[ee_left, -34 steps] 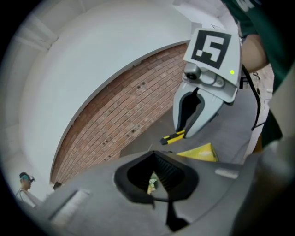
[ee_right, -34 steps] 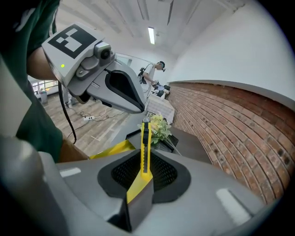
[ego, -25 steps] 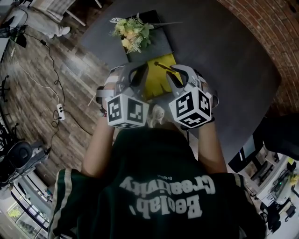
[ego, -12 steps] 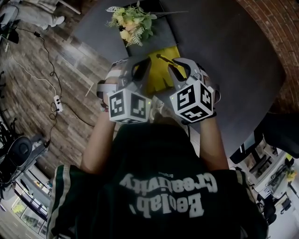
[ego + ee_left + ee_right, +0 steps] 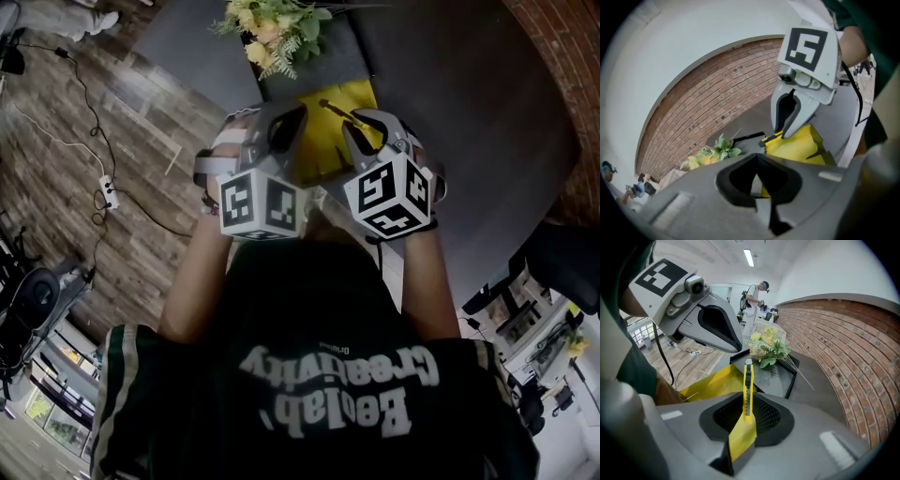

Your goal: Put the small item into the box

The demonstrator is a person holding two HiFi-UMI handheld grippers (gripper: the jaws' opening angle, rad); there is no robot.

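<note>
Right gripper view shows the right tongs (image 5: 746, 422) clamped on a yellow utility knife (image 5: 748, 380), the small item. Its handle is pinched between the jaws and its tip sticks out ahead, toward the far side of the yellow box (image 5: 712, 383). The box lies open on the dark round desk (image 5: 469, 122). In the head view both tongs hang over the near part of the box, the right one at its right edge and the left tongs (image 5: 757, 179) at its left edge. The knife is in the grip of the right tongs, not in the box. In the left gripper view the left jaws are drawn close together with only a thin slit between them, and nothing shows gripped there. Just beyond the box's far edge sits a black tray (image 5: 783, 376) carrying a bunch of yellow and white flowers (image 5: 768, 345). Well to the left of the box, off the desk, a white power strip (image 5: 108, 194) lies on the wooden floor (image 5: 66, 234).
</note>
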